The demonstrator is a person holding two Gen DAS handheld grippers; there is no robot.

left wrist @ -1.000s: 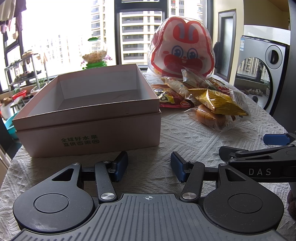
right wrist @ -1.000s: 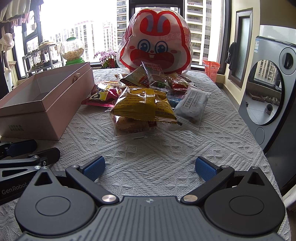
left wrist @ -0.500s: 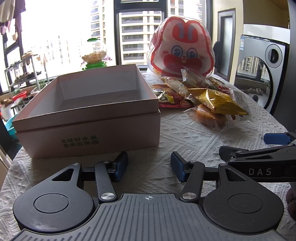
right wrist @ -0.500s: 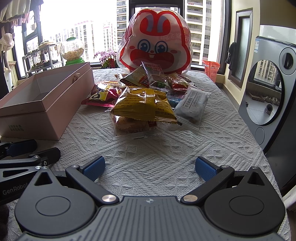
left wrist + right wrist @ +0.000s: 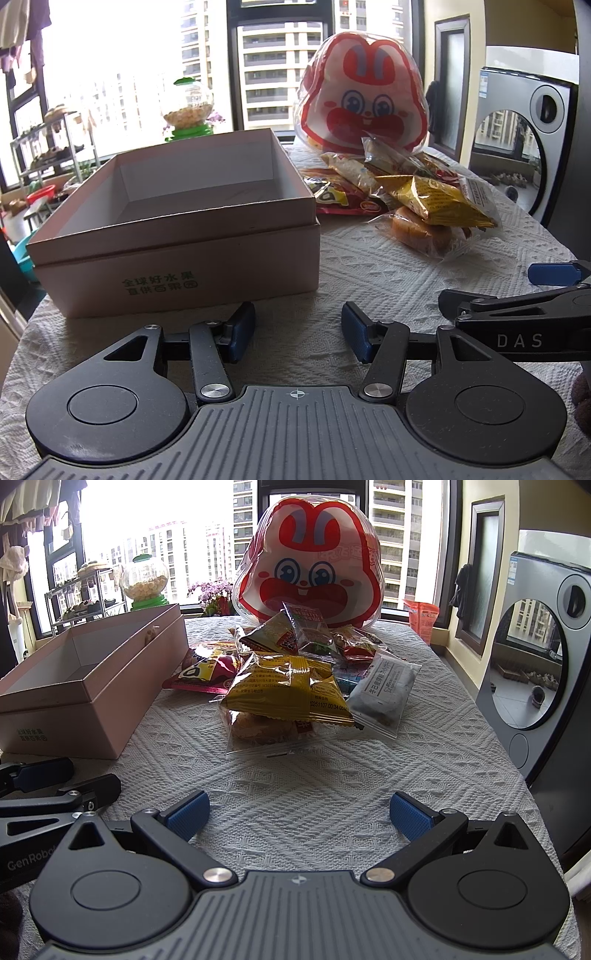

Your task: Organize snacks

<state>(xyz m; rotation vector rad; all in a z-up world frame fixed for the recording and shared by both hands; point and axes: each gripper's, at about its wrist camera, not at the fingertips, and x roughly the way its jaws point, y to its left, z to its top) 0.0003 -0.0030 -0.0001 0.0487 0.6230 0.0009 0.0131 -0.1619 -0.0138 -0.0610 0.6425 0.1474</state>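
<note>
Snacks point(image 5: 288, 686) lie heaped on the cloth point(image 5: 332, 768), just right of the box point(image 5: 177, 236) and in front of the rabbit bag point(image 5: 310, 576). They look light, soft-wrapped, crinkly and likely slippery; contents may crush. Best hold: a flat sealed edge, starting with the top yellow pack point(image 5: 291, 690). The box interior shows nothing inside. Left gripper point(image 5: 298, 332) is partly open, holding nothing. Right gripper point(image 5: 299, 812) stands wide, holding nothing. Both rest short of the pile.
</note>
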